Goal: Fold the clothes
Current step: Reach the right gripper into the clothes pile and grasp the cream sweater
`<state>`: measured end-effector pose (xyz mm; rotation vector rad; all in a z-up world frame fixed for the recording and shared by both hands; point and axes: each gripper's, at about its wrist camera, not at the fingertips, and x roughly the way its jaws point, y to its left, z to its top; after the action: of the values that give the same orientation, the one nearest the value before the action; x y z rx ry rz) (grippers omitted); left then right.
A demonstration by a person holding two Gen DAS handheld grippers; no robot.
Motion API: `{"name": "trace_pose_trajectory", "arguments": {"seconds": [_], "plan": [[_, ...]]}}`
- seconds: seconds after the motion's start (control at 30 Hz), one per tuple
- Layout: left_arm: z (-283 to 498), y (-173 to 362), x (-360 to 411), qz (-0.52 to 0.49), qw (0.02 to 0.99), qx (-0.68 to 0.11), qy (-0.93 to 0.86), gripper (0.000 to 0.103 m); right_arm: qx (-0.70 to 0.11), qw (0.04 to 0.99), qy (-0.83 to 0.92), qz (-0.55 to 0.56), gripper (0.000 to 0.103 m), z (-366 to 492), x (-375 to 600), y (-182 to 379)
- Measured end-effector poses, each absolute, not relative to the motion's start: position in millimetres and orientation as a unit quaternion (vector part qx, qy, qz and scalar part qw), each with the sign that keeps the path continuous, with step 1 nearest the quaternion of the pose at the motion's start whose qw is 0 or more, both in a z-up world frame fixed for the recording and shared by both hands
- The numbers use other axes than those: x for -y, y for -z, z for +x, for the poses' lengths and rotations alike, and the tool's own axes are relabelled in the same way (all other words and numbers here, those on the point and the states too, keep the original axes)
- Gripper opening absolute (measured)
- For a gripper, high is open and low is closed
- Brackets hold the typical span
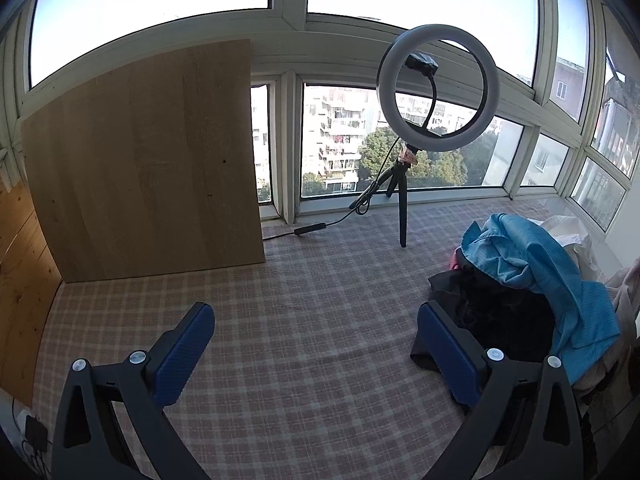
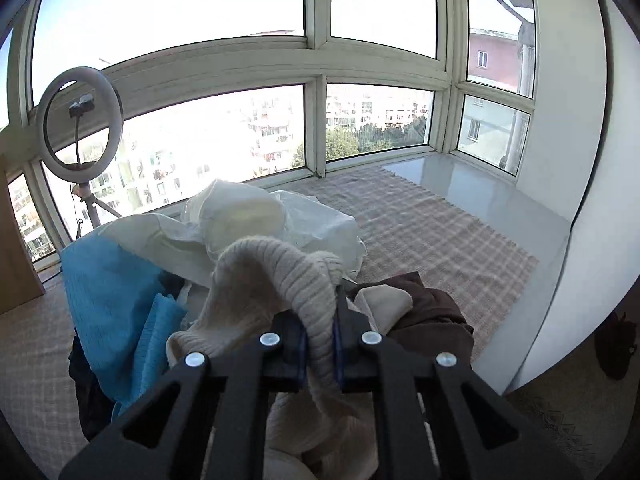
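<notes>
My left gripper hangs over the checked cloth with its two blue-padded fingers spread wide apart and nothing between them; the right-hand pad sits just beside the dark garment at the near edge of the clothes pile. My right gripper has its jaws drawn together and clamped on a fold of the cream ribbed sweater, which bulges upward ahead of the fingers and trails below them. The pile lies on the checked cloth to the right of my left tool and directly under my right tool. In it, a blue garment drapes over the dark one, white fabric lies behind the sweater, and a brown garment lies to the sweater's right. A ring light on a small tripod stands at the window, well apart from the pile. A wooden board stands upright at the left of the cloth.
</notes>
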<state>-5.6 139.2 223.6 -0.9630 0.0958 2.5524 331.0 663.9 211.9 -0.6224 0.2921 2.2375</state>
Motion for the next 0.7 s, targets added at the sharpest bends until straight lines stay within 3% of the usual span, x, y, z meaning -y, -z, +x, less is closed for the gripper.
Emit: {"name": "trace_pose_trajectory", "arguments": {"seconds": [0.27, 0.57, 0.67, 0.7], "plan": [[-1.6, -239.1, -98.9, -0.325, 0.228, -0.024, -0.918, 0.102, -0.038, 0.401, -0.912, -0.080, 0.009, 319.7, -596.8, -398.1], [11.9, -274.2, -0.4, -0.278, 0.198, 0.013, -0.940, 0.102, 0.057, 0.270, -0.959, 0.066, 0.009, 259.7, -425.7, -582.3], [18.3, -280.5, 41.1, -0.268, 0.167, 0.018, -0.949, 0.102, 0.078, 0.193, -0.976, 0.060, 0.009, 216.6, -365.2, -605.5], [20.4, -282.5, 55.0, -0.265, 0.157, 0.020, -0.951, 0.102, 0.085, 0.175, -0.981, 0.009, 0.009, 191.3, -351.5, -576.5]]}}
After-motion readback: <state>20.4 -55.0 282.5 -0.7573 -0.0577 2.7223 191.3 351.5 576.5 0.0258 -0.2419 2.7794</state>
